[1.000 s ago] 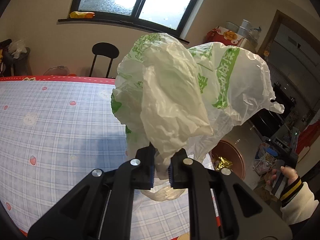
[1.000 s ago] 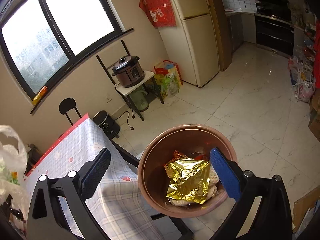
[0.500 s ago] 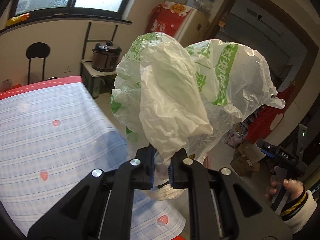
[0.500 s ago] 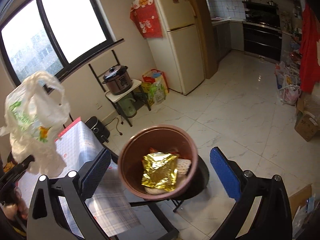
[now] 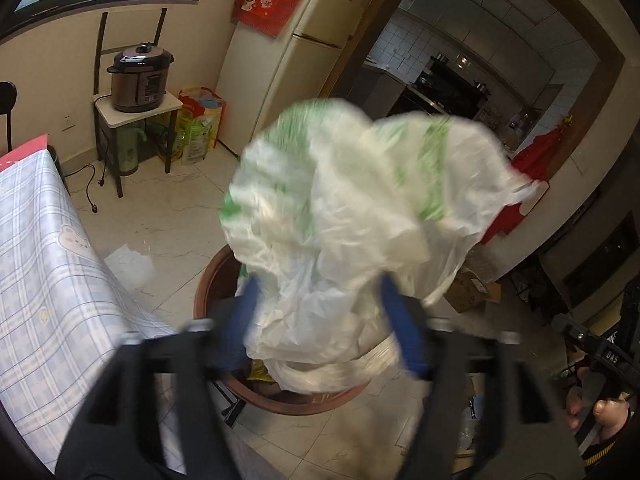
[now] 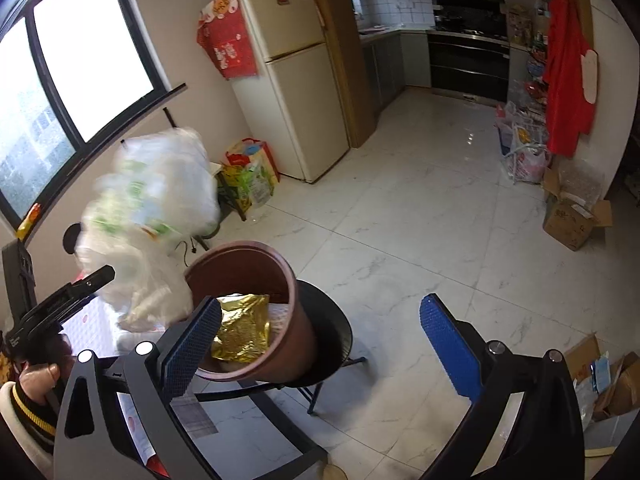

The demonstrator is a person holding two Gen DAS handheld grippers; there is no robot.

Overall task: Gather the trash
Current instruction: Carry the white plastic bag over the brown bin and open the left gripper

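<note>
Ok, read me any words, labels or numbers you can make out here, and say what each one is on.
"DAS": white print on the black device bar, lower right of the left wrist view.
Green print on the crumpled white plastic bag: motion-blurred, unreadable.
Characters on the red cloth hanging on the cream fridge: too small to read.
Print on the brown cardboard box: too small to read.

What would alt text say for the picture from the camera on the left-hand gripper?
A crumpled white and green plastic bag, blurred by motion, sits between the spread blue fingers of the left gripper, above a brown trash bin. A checked tablecloth lies at left. Behind stand a cream fridge and a pressure cooker on a small stand.
</note>
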